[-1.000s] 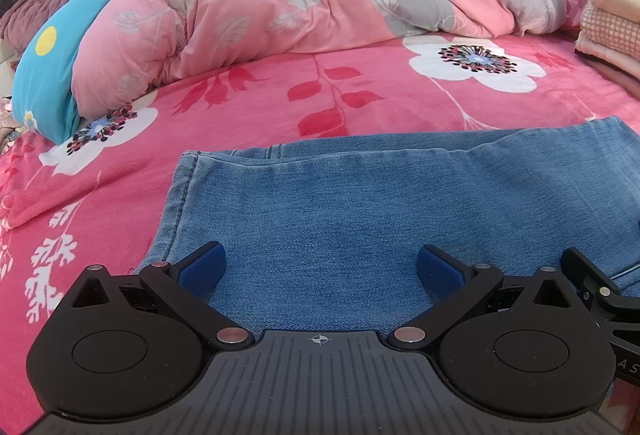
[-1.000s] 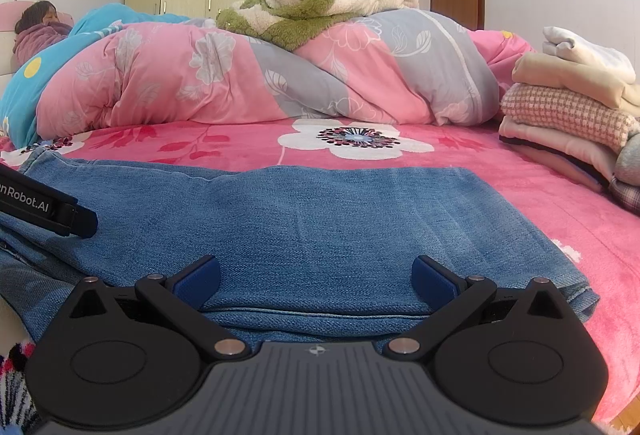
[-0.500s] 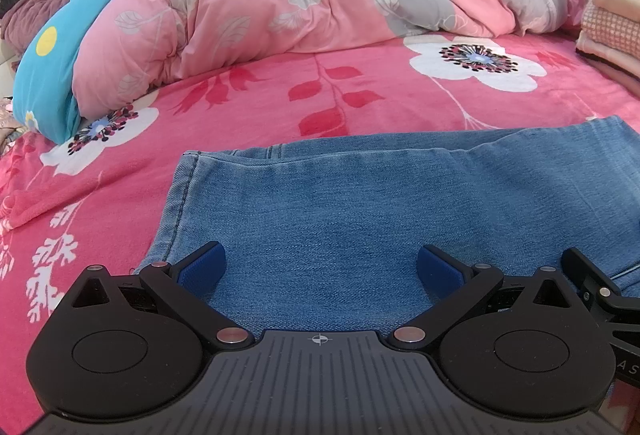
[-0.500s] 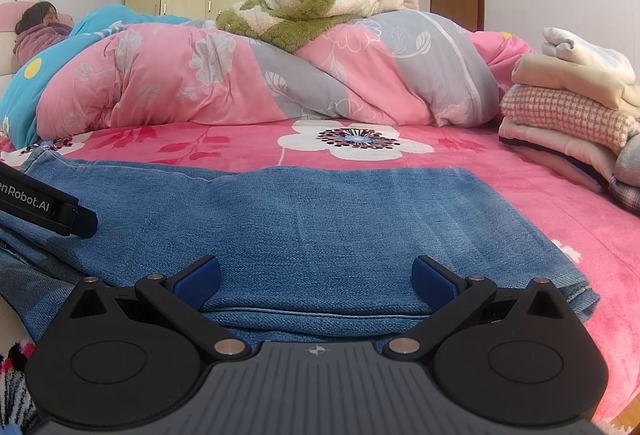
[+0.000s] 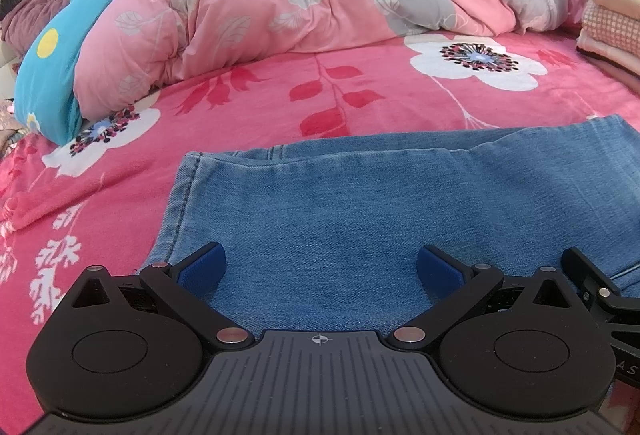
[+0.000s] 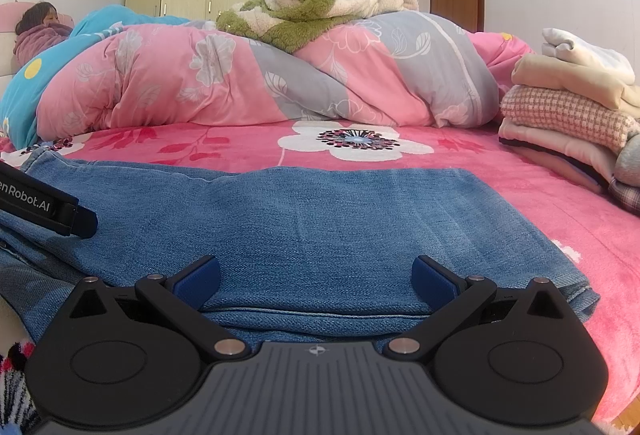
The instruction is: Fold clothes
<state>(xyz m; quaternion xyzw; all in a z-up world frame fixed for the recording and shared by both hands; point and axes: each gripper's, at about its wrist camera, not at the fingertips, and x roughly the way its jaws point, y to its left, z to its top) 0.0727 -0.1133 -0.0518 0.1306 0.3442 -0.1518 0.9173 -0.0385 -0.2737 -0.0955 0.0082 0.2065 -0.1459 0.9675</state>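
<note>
Blue jeans (image 5: pixel 360 203) lie folded flat on the pink flowered bedspread (image 5: pixel 280 103); they also show in the right wrist view (image 6: pixel 320 219), with a folded edge near the fingers. My left gripper (image 5: pixel 319 269) is open and empty, low over the jeans' left part near the hem. My right gripper (image 6: pixel 316 277) is open and empty, low over the near folded edge. Part of the left gripper's body (image 6: pixel 40 201) shows at the left of the right wrist view, and part of the right gripper (image 5: pixel 600 287) at the right of the left wrist view.
A rolled pink and grey quilt (image 6: pixel 260 83) with a green and cream blanket (image 6: pixel 312 3) on it lies across the back of the bed. A stack of folded clothes (image 6: pixel 572 107) stands at the right. A person (image 6: pixel 40 31) lies at the far left.
</note>
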